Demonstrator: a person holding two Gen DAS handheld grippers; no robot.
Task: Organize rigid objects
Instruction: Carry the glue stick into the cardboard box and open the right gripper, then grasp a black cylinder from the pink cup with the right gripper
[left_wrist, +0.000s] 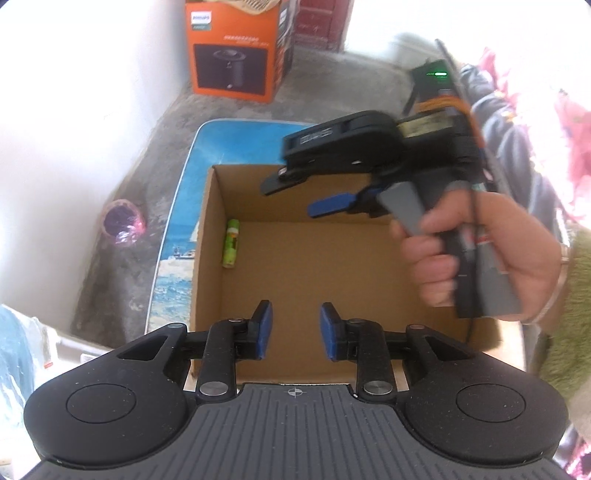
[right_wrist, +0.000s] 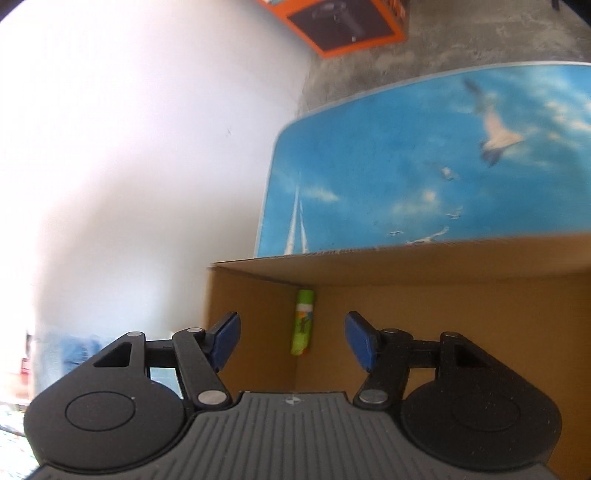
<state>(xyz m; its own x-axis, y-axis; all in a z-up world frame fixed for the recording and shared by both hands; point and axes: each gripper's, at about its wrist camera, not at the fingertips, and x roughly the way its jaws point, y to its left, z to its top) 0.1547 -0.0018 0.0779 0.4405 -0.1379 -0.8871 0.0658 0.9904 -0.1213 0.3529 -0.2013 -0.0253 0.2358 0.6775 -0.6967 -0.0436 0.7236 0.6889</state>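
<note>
An open cardboard box (left_wrist: 314, 266) stands on a blue table with a sea print (left_wrist: 184, 206). A small green tube (left_wrist: 230, 243) lies on the box floor along its left wall; it also shows in the right wrist view (right_wrist: 303, 322). My left gripper (left_wrist: 296, 330) is open and empty above the near part of the box. My right gripper (left_wrist: 295, 199) is held in a hand over the far right of the box, pointing left, blurred. In its own view the right gripper (right_wrist: 291, 339) is open and empty, with the tube beyond its fingertips.
An orange appliance carton (left_wrist: 236, 51) stands on the concrete floor at the back, by a white wall. A pink and purple bag (left_wrist: 123, 221) lies on the floor left of the table. The person's arm and clothing fill the right side.
</note>
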